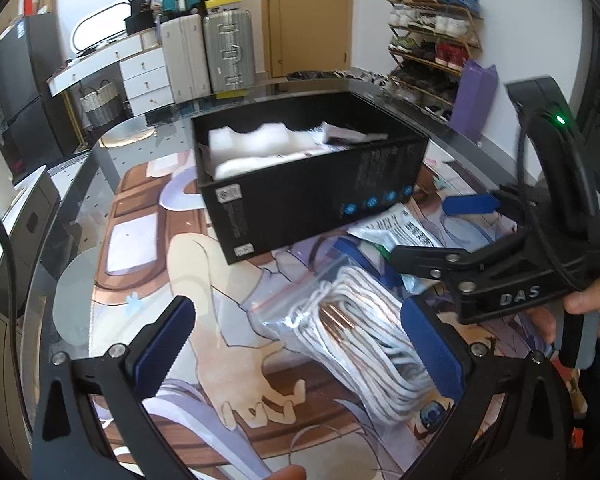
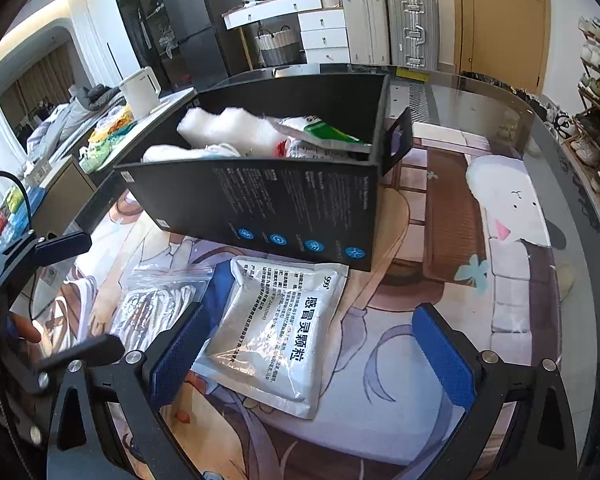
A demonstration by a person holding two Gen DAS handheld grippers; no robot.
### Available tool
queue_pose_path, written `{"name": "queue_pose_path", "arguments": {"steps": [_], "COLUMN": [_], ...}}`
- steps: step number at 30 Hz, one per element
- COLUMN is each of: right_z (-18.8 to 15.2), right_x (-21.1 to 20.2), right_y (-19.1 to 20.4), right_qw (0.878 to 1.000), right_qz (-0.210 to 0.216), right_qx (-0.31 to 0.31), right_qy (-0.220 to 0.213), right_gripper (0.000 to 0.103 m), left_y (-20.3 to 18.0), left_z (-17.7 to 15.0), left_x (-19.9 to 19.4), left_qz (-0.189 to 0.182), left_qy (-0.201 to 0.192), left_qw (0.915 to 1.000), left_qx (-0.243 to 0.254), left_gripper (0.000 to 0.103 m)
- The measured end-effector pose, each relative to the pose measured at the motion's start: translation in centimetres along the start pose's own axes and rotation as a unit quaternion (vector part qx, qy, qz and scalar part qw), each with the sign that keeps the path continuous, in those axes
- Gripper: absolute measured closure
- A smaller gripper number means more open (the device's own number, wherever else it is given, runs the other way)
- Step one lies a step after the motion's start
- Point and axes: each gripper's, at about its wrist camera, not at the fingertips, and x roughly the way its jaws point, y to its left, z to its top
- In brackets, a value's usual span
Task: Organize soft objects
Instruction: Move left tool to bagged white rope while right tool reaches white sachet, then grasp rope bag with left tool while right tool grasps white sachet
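A black open box (image 1: 312,200) (image 2: 260,204) stands on the printed mat, with white padding (image 1: 260,144) (image 2: 228,128) and a green-and-white packet (image 2: 328,134) inside. In front of it lie a clear zip bag of white cable (image 1: 352,332) (image 2: 156,304) and a silver medicine pouch (image 2: 276,332) (image 1: 400,228). My left gripper (image 1: 300,352) (image 2: 100,292) is open, its blue pads either side of the zip bag and low over it. The right gripper (image 2: 310,352) (image 1: 424,230) is open over the pouch. Whether either one touches its item I cannot tell.
The printed mat (image 2: 452,208) covers a glass table whose curved edge (image 2: 548,128) runs close behind and beside the box. A hand (image 1: 580,312) holds the right gripper's handle. Suitcases (image 1: 226,52), a shoe rack (image 1: 432,44) and a white kettle (image 2: 140,92) stand beyond the table.
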Motion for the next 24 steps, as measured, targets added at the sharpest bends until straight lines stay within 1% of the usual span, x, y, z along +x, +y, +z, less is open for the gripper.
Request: {"name": "queue_pose_path", "arguments": {"steps": [6, 12, 15, 17, 21, 24], "right_z": [-0.1, -0.6, -0.6, -0.7, -0.9, -1.5], "right_x": [0.3, -0.1, 0.0, 0.0, 0.2, 0.0], "right_y": [-0.2, -2.0, -2.2, -2.3, -1.8, -1.7], "right_qw": [1.0, 0.999, 0.999, 0.999, 0.998, 0.998], "right_qz": [-0.021, -0.029, -0.032, -0.033, -0.043, -0.044], "right_qx": [-0.012, -0.007, -0.008, -0.011, -0.023, -0.029], "right_qy": [0.017, 0.024, 0.026, 0.027, 0.028, 0.029], "right_gripper": [0.001, 0.001, 0.001, 0.001, 0.001, 0.001], "left_y": [-0.7, -1.0, -1.5, -1.8, -2.1, -1.9], "left_z": [-0.3, -0.4, -0.5, -0.5, -0.7, -0.9], "left_x": [0.2, -0.1, -0.2, 0.0, 0.7, 0.9], "left_qz": [-0.008, -0.038, -0.045, -0.044, -0.029, -0.025], "left_qy": [0.014, 0.022, 0.024, 0.026, 0.03, 0.037], "left_qw": [0.9998, 0.9989, 0.9985, 0.9985, 0.9991, 0.9989], "left_qx": [0.012, 0.013, 0.021, 0.02, 0.009, 0.018], "left_gripper": [0.0, 0.0, 0.0, 0.0, 0.0, 0.0]}}
